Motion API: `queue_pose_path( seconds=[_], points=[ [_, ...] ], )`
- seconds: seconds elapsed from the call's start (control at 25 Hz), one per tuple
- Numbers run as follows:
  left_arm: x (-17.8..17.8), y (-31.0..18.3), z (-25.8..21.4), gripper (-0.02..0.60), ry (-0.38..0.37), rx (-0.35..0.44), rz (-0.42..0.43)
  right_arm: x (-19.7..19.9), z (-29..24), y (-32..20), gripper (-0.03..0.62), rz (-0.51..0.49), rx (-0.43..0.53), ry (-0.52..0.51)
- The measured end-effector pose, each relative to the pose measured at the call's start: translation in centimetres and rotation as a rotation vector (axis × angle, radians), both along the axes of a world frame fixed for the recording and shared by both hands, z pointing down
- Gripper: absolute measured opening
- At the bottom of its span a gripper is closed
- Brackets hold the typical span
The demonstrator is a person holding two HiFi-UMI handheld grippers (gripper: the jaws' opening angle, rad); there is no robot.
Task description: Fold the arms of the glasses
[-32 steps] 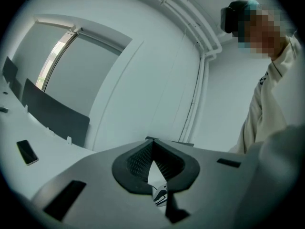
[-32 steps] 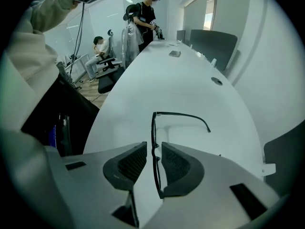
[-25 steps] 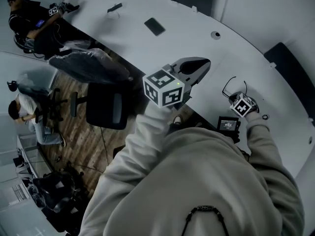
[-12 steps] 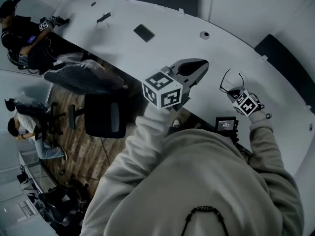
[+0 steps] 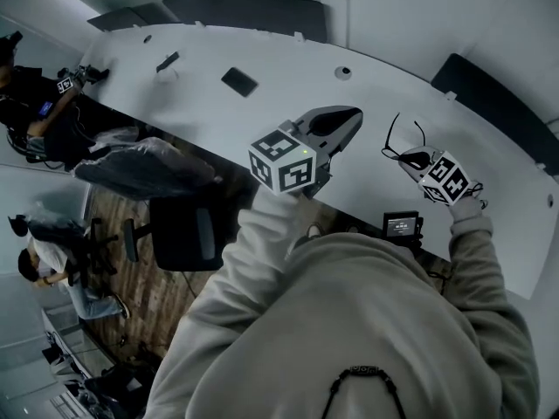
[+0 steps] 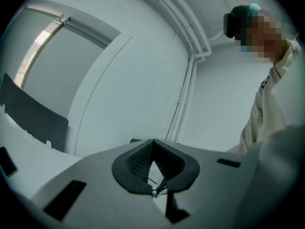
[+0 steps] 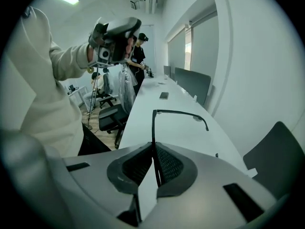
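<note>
right tongs point(image 7: 153, 149) pinching glasses point(image 7: 181, 112), clear only in right gripper view

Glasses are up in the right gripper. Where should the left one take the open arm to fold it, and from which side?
Probably the free arm at mid-length, short of its hooked tip, coming in from the left with the jaws across the bar. The right gripper is shut on the glasses at the frame, so that arm juts out unsupported. The left gripper is shut and must open first.

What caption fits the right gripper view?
Right claw clamps the glasses, one arm sticking out above the long white desk.
</note>
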State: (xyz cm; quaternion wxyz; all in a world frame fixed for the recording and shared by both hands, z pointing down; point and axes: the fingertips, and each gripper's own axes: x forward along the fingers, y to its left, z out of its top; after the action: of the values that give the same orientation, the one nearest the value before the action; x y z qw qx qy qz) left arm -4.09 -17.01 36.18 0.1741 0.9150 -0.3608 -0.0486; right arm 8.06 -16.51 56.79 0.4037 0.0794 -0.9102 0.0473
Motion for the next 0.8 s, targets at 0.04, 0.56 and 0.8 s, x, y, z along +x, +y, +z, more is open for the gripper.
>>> queue_pose_path(
  seconds=[0.04,0.56,0.8],
  points=[
    [0.0,-0.2,-0.2,0.005,0.003,0.006,0.006,-0.1,-1.1,0.0,0.038,0.008,0.000,-0.022],
    [-0.5,-2.1,-0.4,0.006,-0.084,0.033,0.049,-0.9,-15.6,2.4,0.038,0.127,-0.109,-0.386],
    [-0.1,-1.6,-0.6,0.180,-0.135,0.101,0.096,-2.3,-21.4,5.2,0.038,0.121,-0.185,-0.557]
  ],
)
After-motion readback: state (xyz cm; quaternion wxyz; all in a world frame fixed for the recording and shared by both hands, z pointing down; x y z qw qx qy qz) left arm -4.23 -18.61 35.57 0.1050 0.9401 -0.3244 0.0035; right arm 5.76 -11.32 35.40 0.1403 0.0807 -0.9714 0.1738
